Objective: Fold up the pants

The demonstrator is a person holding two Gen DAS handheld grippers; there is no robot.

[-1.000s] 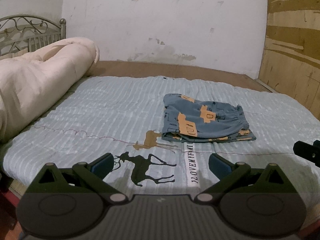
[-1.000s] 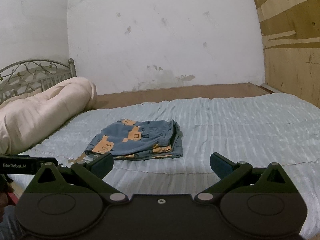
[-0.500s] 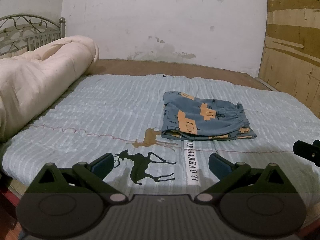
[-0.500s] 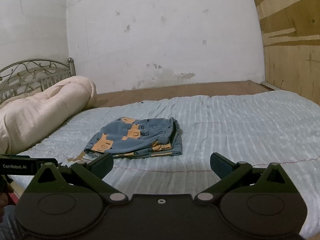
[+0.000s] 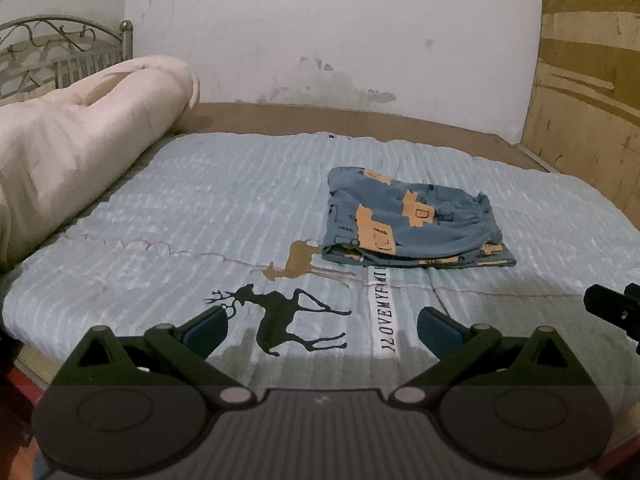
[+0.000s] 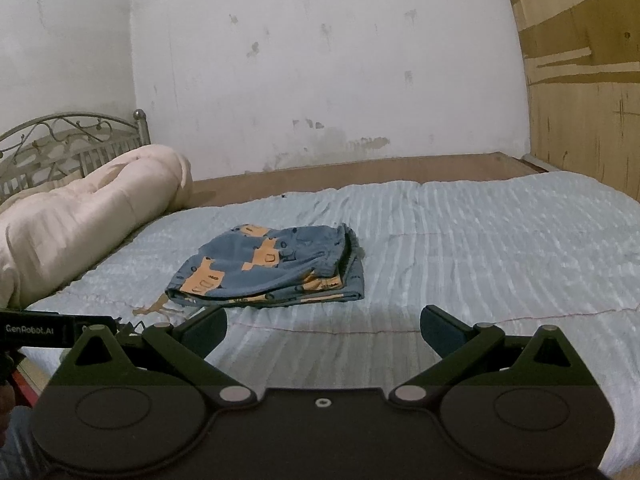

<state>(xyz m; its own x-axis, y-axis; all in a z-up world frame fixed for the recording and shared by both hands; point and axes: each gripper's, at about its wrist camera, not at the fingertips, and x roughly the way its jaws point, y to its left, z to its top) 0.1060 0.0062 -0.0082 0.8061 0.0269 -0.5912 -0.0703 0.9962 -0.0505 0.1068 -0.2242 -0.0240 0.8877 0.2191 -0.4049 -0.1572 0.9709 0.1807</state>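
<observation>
We judge the folding essentially done — the blue-and-orange pants lie as a compact layered bundle on the bed's pale blue quilt, while our left claw and right claw hover near it, both spread and empty.

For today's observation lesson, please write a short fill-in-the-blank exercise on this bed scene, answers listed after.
1. The folded pants are blue with ___ patches.
2. The fingers of both the left gripper and the right gripper are spread ___, holding nothing.
3. The black animal print on the bedspread shows a ___.
4. The rolled cream comforter lies beside the metal ___.

Answers: orange; open; deer; headboard
</observation>
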